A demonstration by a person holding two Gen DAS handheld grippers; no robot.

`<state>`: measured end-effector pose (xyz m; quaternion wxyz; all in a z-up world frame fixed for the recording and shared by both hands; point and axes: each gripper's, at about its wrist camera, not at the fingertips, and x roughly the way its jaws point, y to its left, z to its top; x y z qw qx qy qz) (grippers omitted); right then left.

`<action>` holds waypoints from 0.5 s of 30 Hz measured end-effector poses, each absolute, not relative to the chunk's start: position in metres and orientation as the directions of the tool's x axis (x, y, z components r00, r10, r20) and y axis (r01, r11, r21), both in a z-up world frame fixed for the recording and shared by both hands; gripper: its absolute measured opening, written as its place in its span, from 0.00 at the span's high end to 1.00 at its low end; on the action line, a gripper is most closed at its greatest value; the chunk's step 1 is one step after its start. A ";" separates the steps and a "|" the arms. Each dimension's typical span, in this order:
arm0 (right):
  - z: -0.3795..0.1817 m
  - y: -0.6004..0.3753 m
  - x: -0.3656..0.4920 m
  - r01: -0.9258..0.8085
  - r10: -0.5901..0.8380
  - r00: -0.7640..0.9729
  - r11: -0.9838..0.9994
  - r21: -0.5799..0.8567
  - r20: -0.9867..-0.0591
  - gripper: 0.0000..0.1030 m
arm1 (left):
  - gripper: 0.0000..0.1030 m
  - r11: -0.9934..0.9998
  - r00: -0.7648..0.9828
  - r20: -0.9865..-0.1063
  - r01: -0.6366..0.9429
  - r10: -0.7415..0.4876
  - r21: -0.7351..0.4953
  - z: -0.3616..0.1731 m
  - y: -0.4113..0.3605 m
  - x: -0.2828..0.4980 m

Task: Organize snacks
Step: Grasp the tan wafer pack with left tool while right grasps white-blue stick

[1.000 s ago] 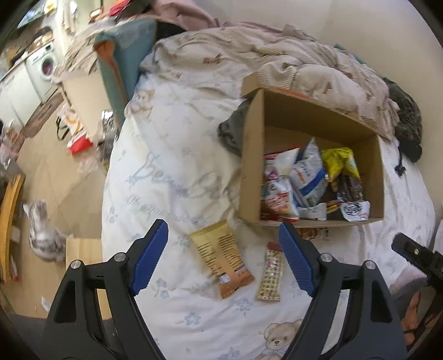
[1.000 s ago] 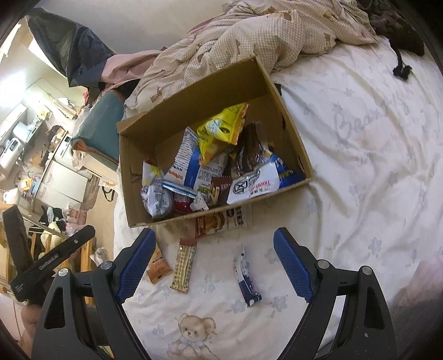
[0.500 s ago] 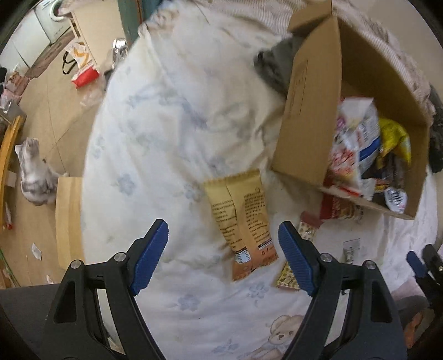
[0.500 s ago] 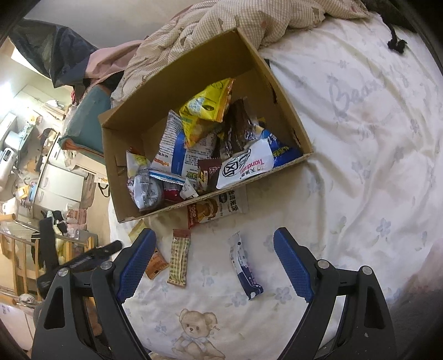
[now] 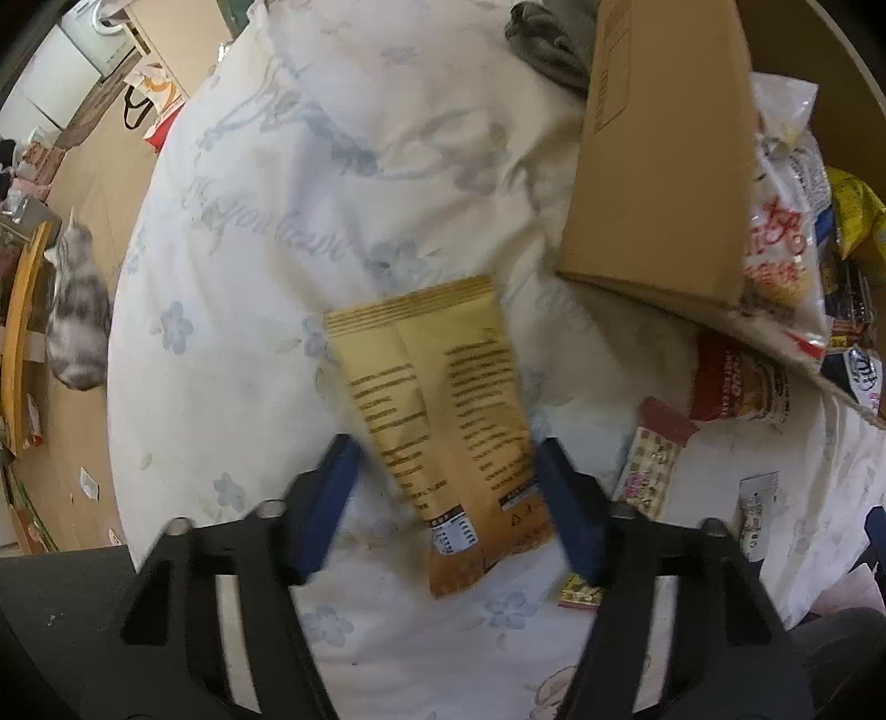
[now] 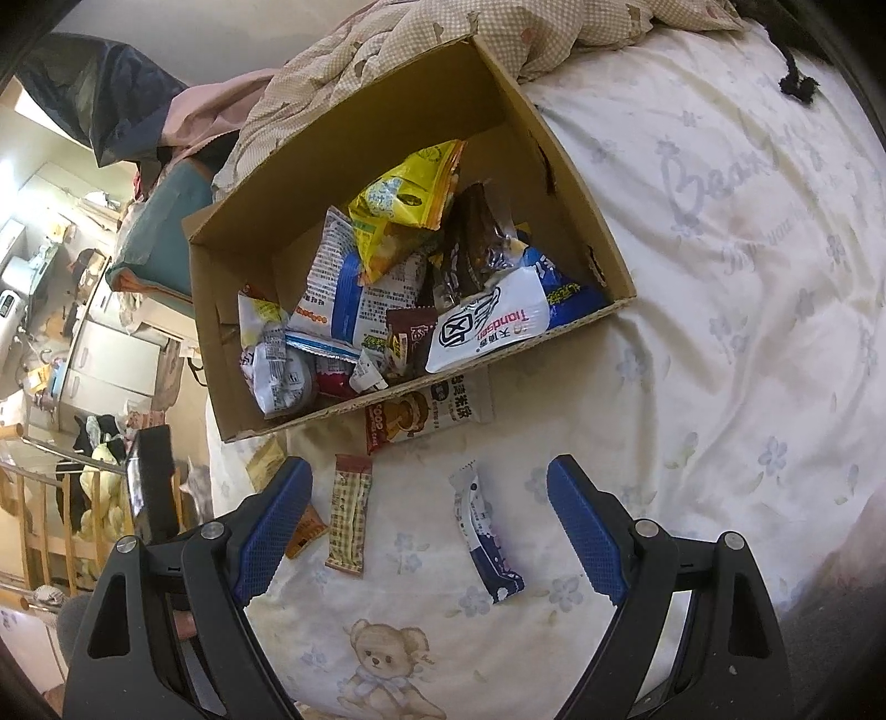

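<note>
A tan snack packet (image 5: 443, 410) lies on the white bedsheet, its lower half between the open fingers of my left gripper (image 5: 448, 471), which sits low over it. A cardboard box (image 6: 565, 166) holds several snack packs; it also shows in the left wrist view (image 5: 659, 183). Loose on the sheet below the box lie a checkered bar (image 6: 349, 515), a white-and-blue bar (image 6: 484, 537) and a red-and-white packet (image 6: 426, 412) half under the box edge. My right gripper (image 6: 429, 531) is open and empty above these bars.
A rumpled checkered duvet (image 6: 443, 44) lies behind the box. A cat (image 5: 77, 315) sits on the floor left of the bed. The bed edge (image 5: 119, 387) drops off at the left. A grey cloth (image 5: 548, 39) lies by the box.
My left gripper has dropped down and forward onto the tan packet, so that its fingers now straddle it. The right gripper has edged slightly closer to the loose bars.
</note>
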<state>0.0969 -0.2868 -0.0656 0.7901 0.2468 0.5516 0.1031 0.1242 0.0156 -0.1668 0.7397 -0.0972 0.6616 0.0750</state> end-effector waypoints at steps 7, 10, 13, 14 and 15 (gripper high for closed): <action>-0.065 -0.286 0.096 0.107 0.426 0.373 0.863 0.494 -0.824 0.13 | 0.84 0.980 0.132 -0.990 -0.186 -0.053 -0.077 -0.146 0.007 0.117; -0.065 -0.285 0.095 0.108 0.420 0.373 0.866 0.488 -0.828 0.13 | 0.84 0.977 0.153 -0.985 -0.186 -0.076 -0.105 -0.132 0.010 0.111; -0.066 -0.286 0.094 0.108 0.418 0.370 0.868 0.485 -0.830 0.13 | 0.85 0.974 0.187 -0.978 -0.184 -0.096 -0.130 -0.115 0.015 0.106; -0.067 -0.286 0.094 0.110 0.420 0.366 0.867 0.487 -0.831 0.13 | 0.85 0.973 0.199 -0.975 -0.183 -0.103 -0.140 -0.109 0.018 0.104; -0.069 -0.286 0.095 0.115 0.422 0.359 0.865 0.488 -0.833 0.13 | 0.85 0.972 0.215 -0.971 -0.182 -0.109 -0.149 -0.102 0.021 0.102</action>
